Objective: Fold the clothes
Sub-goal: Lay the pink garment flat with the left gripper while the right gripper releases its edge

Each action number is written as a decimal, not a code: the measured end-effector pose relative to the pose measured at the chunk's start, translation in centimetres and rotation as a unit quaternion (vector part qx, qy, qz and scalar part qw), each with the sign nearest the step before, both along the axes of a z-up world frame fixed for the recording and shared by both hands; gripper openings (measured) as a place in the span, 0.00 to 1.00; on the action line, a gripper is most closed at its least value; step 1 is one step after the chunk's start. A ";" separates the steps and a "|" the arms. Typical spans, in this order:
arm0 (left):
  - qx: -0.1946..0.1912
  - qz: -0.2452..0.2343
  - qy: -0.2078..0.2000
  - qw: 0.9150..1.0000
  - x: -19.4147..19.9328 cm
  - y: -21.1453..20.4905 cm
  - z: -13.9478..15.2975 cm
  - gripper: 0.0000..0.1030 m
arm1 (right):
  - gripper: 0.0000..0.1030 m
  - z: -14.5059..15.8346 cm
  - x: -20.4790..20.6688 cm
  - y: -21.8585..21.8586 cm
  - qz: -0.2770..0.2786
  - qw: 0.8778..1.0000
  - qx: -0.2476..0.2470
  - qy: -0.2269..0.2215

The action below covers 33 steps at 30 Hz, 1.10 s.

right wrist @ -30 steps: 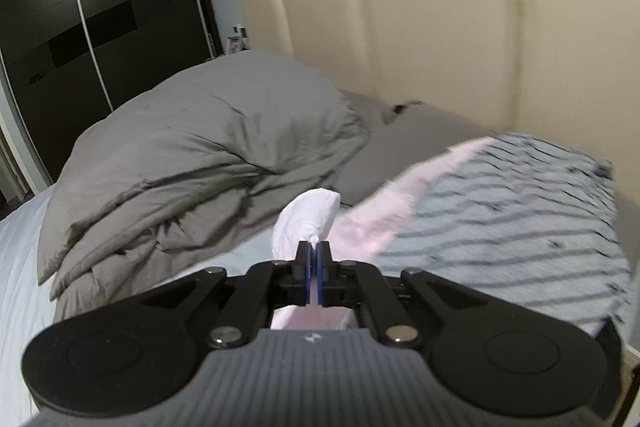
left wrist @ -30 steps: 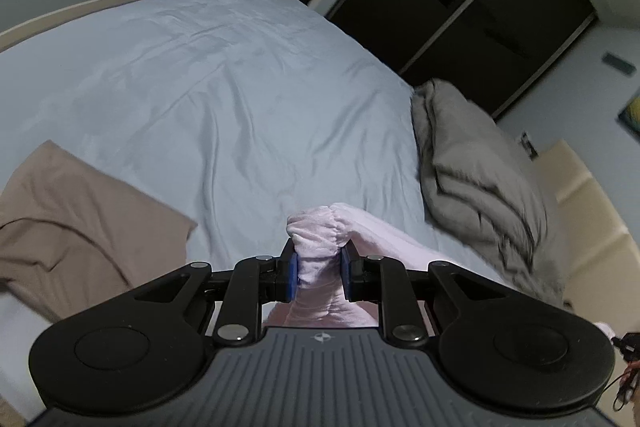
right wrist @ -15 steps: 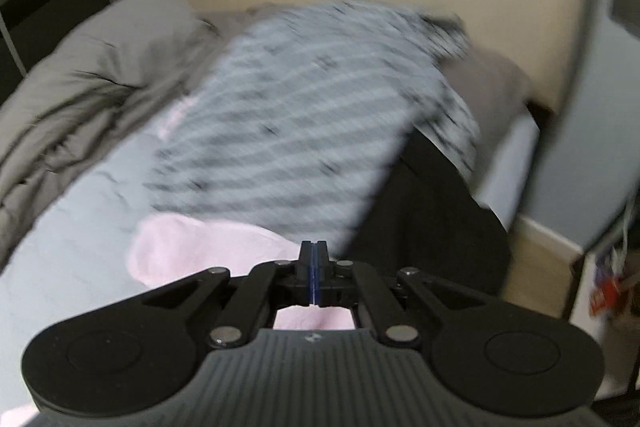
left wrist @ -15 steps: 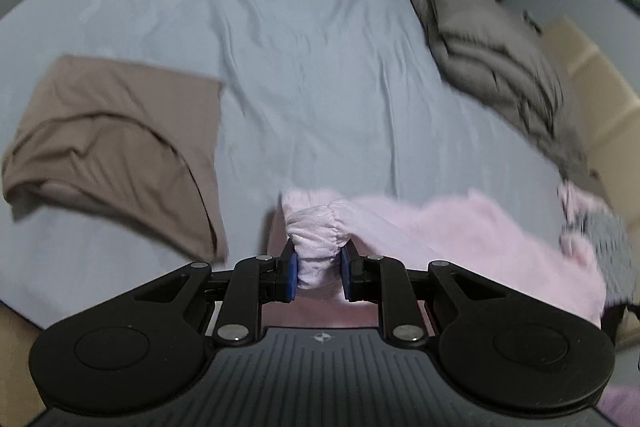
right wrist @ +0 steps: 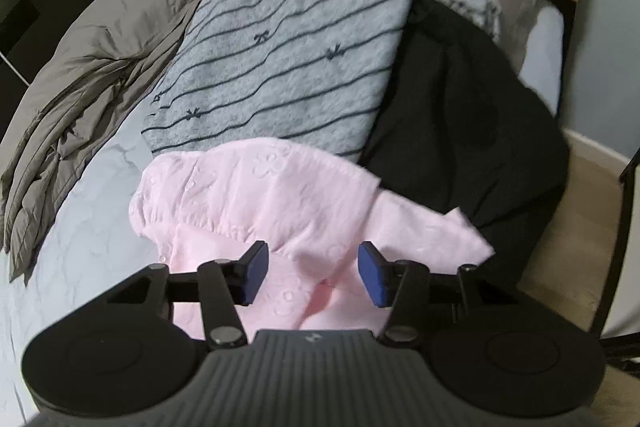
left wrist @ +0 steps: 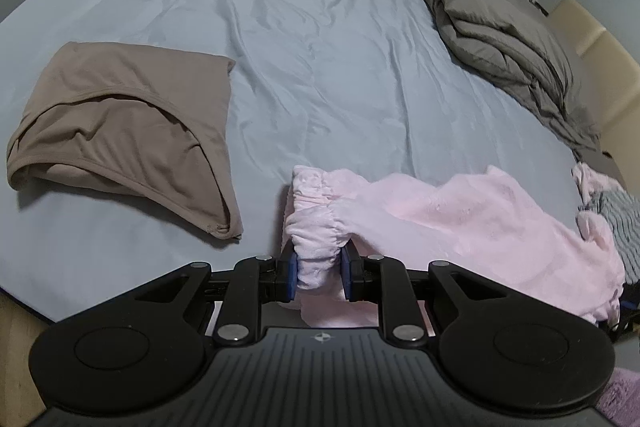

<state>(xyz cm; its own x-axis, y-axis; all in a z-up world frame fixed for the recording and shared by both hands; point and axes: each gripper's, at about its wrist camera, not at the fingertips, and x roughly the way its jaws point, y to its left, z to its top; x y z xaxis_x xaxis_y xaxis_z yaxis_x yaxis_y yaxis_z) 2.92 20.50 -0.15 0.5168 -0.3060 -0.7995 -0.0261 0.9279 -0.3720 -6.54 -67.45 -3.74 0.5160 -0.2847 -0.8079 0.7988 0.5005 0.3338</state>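
Clamping the pink garment's (left wrist: 460, 223) gathered end, the left tool (left wrist: 319, 273) anchored it; the right tool (right wrist: 312, 273), jaws just parted, hovered released over the far end.

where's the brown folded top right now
In the left wrist view, the brown top lies folded on the left of the blue sheet, apart from the pink garment to its right.

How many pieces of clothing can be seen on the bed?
4. A brown garment lies flat at the left; a pink garment near the bed's edge; a grey striped top and a black garment are piled by the headboard. More may be hidden underneath.
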 end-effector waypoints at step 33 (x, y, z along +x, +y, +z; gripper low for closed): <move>0.042 -0.104 0.032 0.993 -1.9 -1.7 -0.9 0.20 | 0.08 2.3 -4.0 -0.5 -0.068 0.995 -0.059 0.045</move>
